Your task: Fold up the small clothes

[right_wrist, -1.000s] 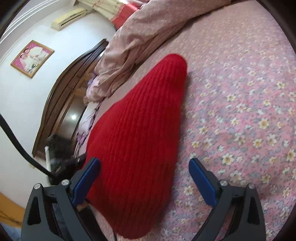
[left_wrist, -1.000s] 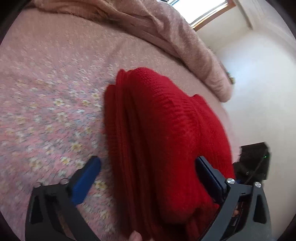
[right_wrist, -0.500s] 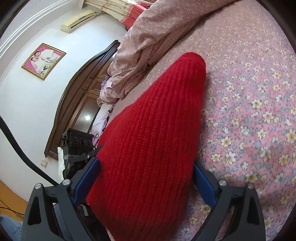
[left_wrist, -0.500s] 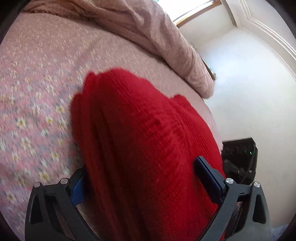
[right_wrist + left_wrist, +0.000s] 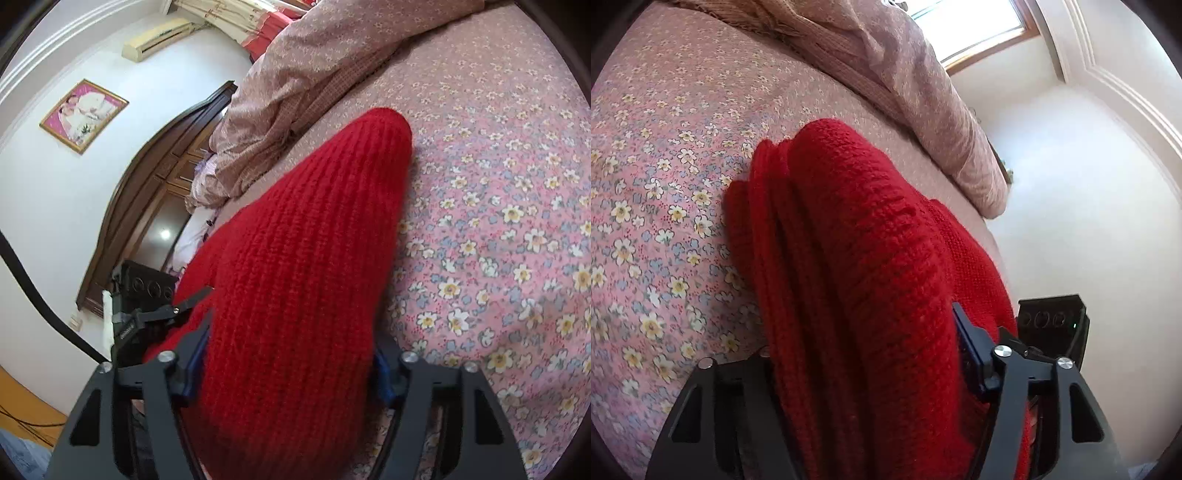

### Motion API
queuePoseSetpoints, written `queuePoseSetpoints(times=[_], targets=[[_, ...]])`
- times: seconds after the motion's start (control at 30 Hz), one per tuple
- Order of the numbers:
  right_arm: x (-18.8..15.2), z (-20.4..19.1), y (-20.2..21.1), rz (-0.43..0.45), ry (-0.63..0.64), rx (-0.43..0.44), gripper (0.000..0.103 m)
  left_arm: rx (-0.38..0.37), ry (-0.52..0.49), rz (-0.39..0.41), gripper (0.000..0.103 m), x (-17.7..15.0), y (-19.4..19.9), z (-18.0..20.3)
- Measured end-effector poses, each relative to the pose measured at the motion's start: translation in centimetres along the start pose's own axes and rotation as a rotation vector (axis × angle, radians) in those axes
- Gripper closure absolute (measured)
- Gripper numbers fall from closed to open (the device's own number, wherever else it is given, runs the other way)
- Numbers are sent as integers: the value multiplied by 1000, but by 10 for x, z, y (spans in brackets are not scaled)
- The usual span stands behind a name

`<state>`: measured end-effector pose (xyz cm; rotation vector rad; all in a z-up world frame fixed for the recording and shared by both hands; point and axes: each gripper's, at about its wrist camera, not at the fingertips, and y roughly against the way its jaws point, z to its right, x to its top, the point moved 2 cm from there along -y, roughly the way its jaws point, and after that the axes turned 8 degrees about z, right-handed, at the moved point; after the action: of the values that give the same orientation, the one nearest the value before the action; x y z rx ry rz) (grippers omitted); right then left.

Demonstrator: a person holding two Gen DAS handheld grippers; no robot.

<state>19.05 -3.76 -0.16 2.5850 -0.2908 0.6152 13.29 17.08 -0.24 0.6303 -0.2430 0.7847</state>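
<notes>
- Sweater [image 5: 857, 266]: red, knitted, folded into a thick bundle of several layers. It lies on the bed [image 5: 665, 155], which carries a pink sheet printed with small flowers. The far end of the bundle is rounded; the near end sits between the gripper fingers in both views.
- Left gripper [image 5: 864, 365]: jaws closed in against the sides of the sweater bundle, holding it. The right blue pad [image 5: 967, 354] presses into the knit; the left pad is hidden behind the fabric.
- Right gripper [image 5: 288, 362]: jaws narrowed onto the near end of the sweater [image 5: 303, 258], gripping it. Blue pads [image 5: 195, 365] touch the wool on both sides.
- Quilt [image 5: 886, 55]: pinkish, bunched along the far edge of the bed, well apart from the sweater.
- Right view: dark wooden headboard [image 5: 147, 192] at left, framed picture [image 5: 83, 114] on the white wall above it.
- Left gripper is also visible in the right view, at left, touching the sweater's edge.
</notes>
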Motion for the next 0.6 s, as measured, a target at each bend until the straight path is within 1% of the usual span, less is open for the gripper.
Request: queuePoseSetpoints(times=[0.07,0.13,0.2,0.23,0.37,0.43,0.47,0.5,0.6], targets=[[4,-5,3,6,16,-13,35,21,-19,1,49,4,1,11],[11,-8,11,20,39,-36,37,42,-76,-2,51,10,-4,29],[24,-12,23,53,58,-57,37,58,-124,10,51,17,-15,52],[29,-12,29,66,60,-63,37,56,-123,12,51,17,-19,57],[58,-8,62,116,81,-82,37,17,-136,15,51,27,-51,94],[68,-1,80,150,110,-103,37,20,-144,20,51,27,-66,103],[74,5,87,158,127,-121,37,32,-164,17,51,25,-76,108],[80,14,91,157,119,-134,37,54,-192,9,51,24,-90,114],[94,38,95,139,93,-171,37,89,-225,-18,51,25,-114,117]])
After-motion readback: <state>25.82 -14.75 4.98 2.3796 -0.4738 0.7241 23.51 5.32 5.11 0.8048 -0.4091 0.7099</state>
